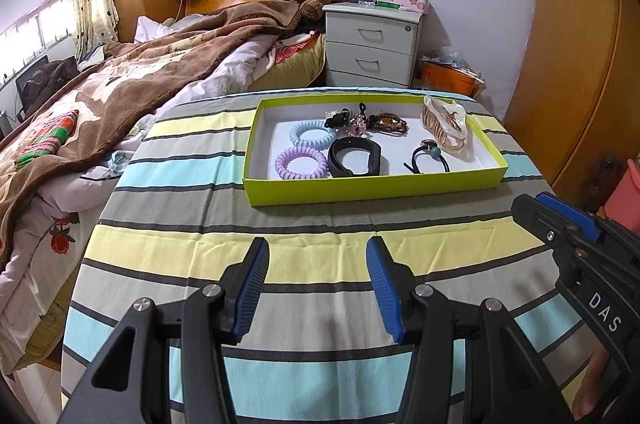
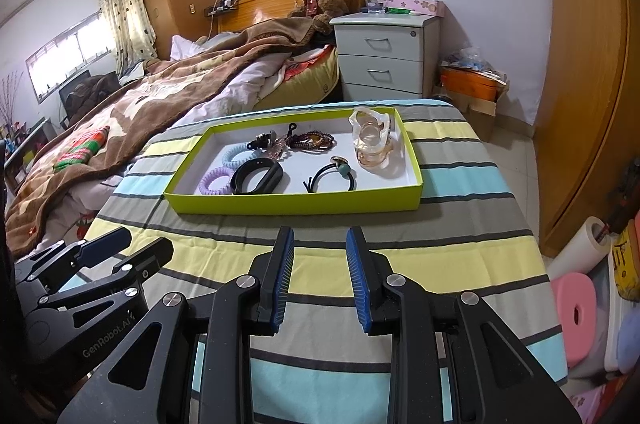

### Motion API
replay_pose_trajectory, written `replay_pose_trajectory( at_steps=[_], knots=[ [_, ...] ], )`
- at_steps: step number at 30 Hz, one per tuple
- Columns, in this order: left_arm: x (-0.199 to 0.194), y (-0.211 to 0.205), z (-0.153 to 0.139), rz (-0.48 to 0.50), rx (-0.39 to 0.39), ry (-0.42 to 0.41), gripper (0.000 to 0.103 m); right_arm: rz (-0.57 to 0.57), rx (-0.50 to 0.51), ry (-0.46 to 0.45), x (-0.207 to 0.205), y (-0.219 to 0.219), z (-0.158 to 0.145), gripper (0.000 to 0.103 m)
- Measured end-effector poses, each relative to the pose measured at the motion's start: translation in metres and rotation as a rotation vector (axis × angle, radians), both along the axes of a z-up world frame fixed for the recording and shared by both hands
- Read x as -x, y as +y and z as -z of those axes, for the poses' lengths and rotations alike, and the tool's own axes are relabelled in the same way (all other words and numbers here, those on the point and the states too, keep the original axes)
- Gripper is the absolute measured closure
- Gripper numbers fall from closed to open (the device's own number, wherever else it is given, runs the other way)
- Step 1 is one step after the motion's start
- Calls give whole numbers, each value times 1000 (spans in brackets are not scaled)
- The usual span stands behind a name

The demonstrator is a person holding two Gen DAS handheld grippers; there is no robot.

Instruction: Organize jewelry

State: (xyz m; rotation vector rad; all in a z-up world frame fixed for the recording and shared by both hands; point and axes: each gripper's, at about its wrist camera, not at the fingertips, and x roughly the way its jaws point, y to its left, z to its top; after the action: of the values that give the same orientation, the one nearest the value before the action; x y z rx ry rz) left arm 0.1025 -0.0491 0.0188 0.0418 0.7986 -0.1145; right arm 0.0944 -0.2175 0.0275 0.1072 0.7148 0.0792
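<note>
We hold our left gripper (image 1: 316, 288) wide open over the striped cloth (image 1: 192, 224), with nothing between its blue pads. Our right gripper (image 2: 320, 278) is open too, its gap narrower, and it grips nothing either. Both point at the green tray (image 1: 372, 190), which sits on the cloth at twelve o'clock, well apart from the fingertips.

Inside the tray, seen from the left wrist, a purple coil hair tie (image 1: 300, 164) lies at eight o'clock with a blue coil hair tie (image 1: 313, 133) just behind it. A black wristband (image 1: 354, 157) rests at six o'clock beside the purple one. A black hair tie with a bead (image 1: 430, 154) lies at four o'clock, a pale clear hair claw (image 1: 446, 122) at two o'clock, and a dark bead bracelet (image 1: 388, 123) at twelve among small tangled pieces.
</note>
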Motion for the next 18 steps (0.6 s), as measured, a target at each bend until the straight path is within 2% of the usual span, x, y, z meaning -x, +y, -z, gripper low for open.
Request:
replay_pose_trajectory(
  at_steps=[18],
  knots=[
    [0, 2, -3, -14, -4, -4, 50, 1, -1, -1, 0, 1, 0, 75]
  ],
)
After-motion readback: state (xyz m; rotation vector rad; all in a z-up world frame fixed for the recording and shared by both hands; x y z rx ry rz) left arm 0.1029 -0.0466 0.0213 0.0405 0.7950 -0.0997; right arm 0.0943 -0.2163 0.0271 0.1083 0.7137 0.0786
